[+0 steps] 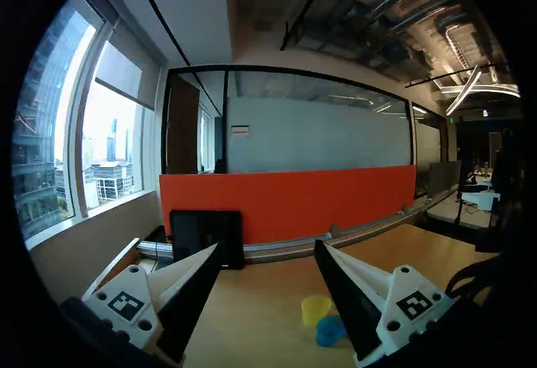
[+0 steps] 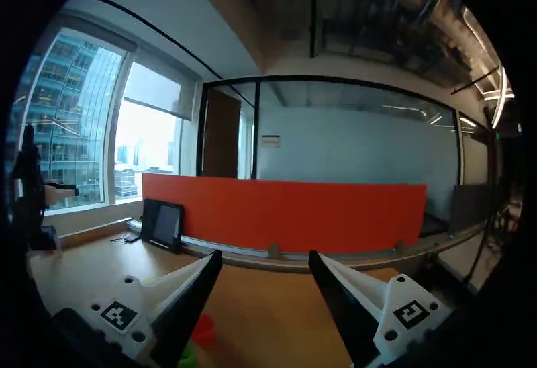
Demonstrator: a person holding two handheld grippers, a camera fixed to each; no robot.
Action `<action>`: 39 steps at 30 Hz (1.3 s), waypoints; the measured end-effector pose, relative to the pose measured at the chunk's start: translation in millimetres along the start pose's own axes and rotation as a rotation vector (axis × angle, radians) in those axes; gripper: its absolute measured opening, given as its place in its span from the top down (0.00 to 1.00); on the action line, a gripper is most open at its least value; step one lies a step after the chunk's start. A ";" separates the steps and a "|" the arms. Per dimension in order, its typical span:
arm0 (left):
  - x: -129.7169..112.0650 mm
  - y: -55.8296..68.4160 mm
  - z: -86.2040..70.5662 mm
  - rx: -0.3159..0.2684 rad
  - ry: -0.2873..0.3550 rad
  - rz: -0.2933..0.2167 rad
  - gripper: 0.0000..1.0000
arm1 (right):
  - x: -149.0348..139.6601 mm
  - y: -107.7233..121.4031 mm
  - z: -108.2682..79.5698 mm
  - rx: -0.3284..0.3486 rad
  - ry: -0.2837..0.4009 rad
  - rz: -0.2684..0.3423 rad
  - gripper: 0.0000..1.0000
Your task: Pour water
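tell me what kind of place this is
Probably an open-plan office high in a city tower: a wooden desk with an orange partition, a glass-walled room behind it, and tall buildings outside the window.

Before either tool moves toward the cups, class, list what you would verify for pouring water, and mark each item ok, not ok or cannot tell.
1. Left tool open, nothing between its fingers: ok.
2. Right tool open, nothing between its fingers: ok.
3. Yellow cup and blue cup on the desk, ahead of the left tool: ok.
4. Water in either cup: cannot tell.
5. A cup gripped for pouring: not ok, neither tool holds one.
6. Red item and green item by the right tool's finger identified: cannot tell, partly hidden.
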State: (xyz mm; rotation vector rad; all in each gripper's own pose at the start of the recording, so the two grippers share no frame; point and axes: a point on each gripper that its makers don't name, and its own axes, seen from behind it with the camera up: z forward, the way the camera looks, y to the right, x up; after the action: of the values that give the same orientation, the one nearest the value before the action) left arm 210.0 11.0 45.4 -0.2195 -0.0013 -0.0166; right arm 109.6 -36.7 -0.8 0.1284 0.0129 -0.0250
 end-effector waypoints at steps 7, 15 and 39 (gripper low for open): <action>-11.6 8.4 7.8 -0.078 -0.036 0.015 0.03 | 4.1 -24.9 -0.8 0.133 -0.001 0.006 0.00; -15.6 22.6 13.9 -0.155 -0.056 0.033 0.02 | 6.8 -49.1 -1.1 0.248 -0.002 0.000 0.00; -71.2 52.4 26.5 -0.322 -0.169 0.063 0.02 | -51.0 -91.5 -6.6 0.472 -0.164 -0.046 0.00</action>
State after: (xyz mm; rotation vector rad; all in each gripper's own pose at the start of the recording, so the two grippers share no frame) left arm 139.7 69.0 59.7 -0.5420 -0.1610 0.0648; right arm 56.2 -125.3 -18.3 0.5980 -0.1547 -0.0839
